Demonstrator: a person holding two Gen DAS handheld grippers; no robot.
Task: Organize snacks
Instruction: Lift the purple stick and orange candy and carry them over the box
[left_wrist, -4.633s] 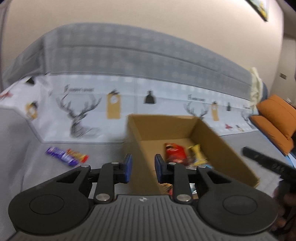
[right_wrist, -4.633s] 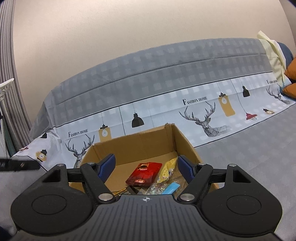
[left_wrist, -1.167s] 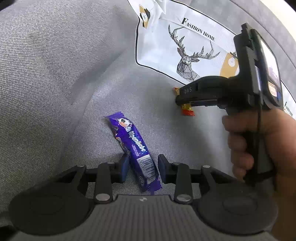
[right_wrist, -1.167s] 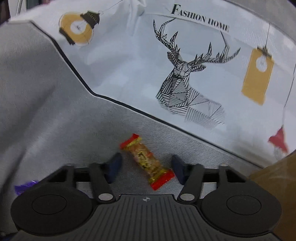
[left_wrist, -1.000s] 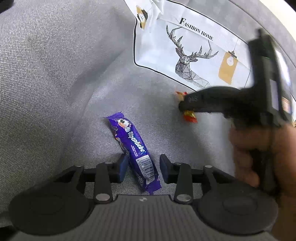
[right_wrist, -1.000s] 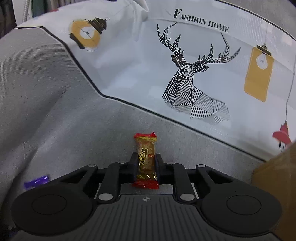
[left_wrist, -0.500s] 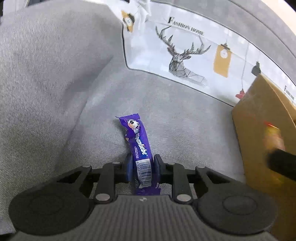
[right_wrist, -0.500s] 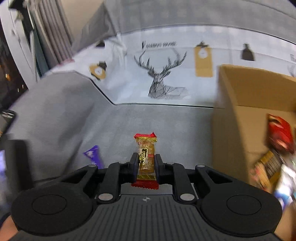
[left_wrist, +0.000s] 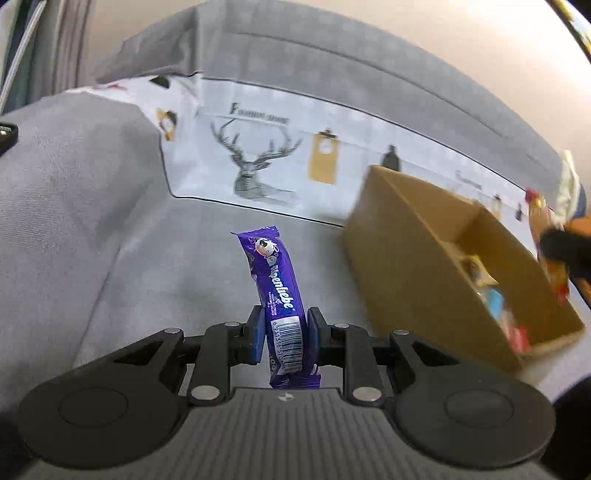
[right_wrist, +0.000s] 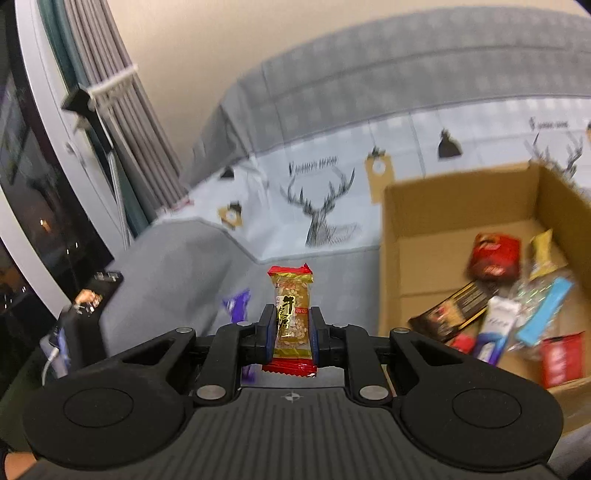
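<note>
My left gripper (left_wrist: 283, 334) is shut on a purple snack bar (left_wrist: 275, 280), which stands up between the blue pads, lifted off the grey sofa seat (left_wrist: 155, 266). My right gripper (right_wrist: 293, 328) is shut on a small peanut bar (right_wrist: 291, 314) with red ends, held upright. The open cardboard box (left_wrist: 413, 254) lies to the right of the left gripper; in the right wrist view the cardboard box (right_wrist: 443, 236) sits right of the peanut bar and holds several packets. The purple bar's tip (right_wrist: 236, 304) shows left of the right gripper. The right gripper (left_wrist: 565, 247) appears blurred over the box's far side.
A grey sofa cover with a white deer-print band (left_wrist: 258, 173) runs behind the box. Curtains and a dark window (right_wrist: 55, 184) stand to the left. A hand on the left gripper's handle (right_wrist: 79, 321) shows at lower left. An orange cushion (left_wrist: 580, 223) peeks at far right.
Both grippers closed on their snacks and lifted them off the seat. Each has swung toward the cardboard box, which now fills the right of both views.
</note>
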